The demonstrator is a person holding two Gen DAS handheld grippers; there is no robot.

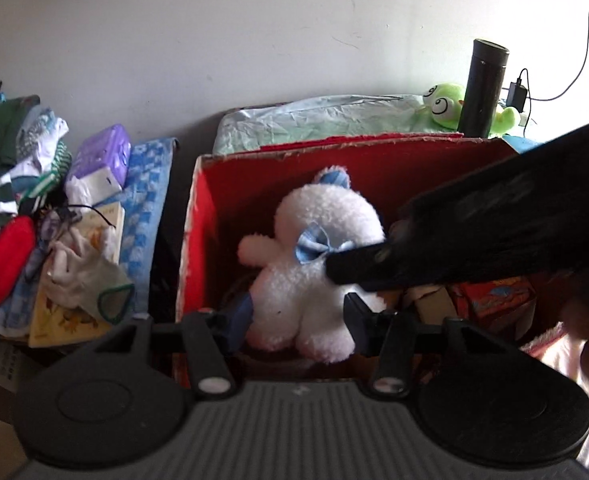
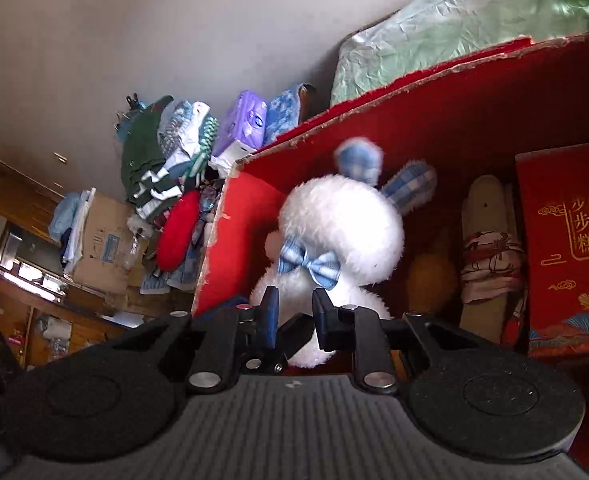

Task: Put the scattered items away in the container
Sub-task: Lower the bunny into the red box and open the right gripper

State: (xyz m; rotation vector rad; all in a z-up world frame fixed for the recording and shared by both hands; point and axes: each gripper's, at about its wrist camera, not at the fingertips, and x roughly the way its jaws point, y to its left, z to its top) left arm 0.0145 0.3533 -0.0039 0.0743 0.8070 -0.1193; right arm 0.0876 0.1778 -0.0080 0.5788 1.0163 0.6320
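A white plush rabbit (image 1: pixel 314 256) with a blue checked bow and ears sits inside the red cardboard box (image 1: pixel 198 216). My left gripper (image 1: pixel 294 316) is open, its fingers on either side of the rabbit's lower body at the box's near edge. My right gripper (image 2: pixel 294 312) is nearly closed on the rabbit's body (image 2: pixel 334 232) just below the bow, inside the red box (image 2: pixel 474 92). In the left wrist view the right gripper appears as a blurred black shape (image 1: pixel 474 240) reaching in from the right onto the rabbit.
A pile of clothes, a red cushion (image 1: pixel 6 260), a purple pack (image 1: pixel 102 152) and books lies left of the box. A green frog plush (image 1: pixel 446 104) and a black cylinder (image 1: pixel 484 84) stand behind it. Red packaging (image 2: pixel 566 248) and rolled cloth fill the box's right side.
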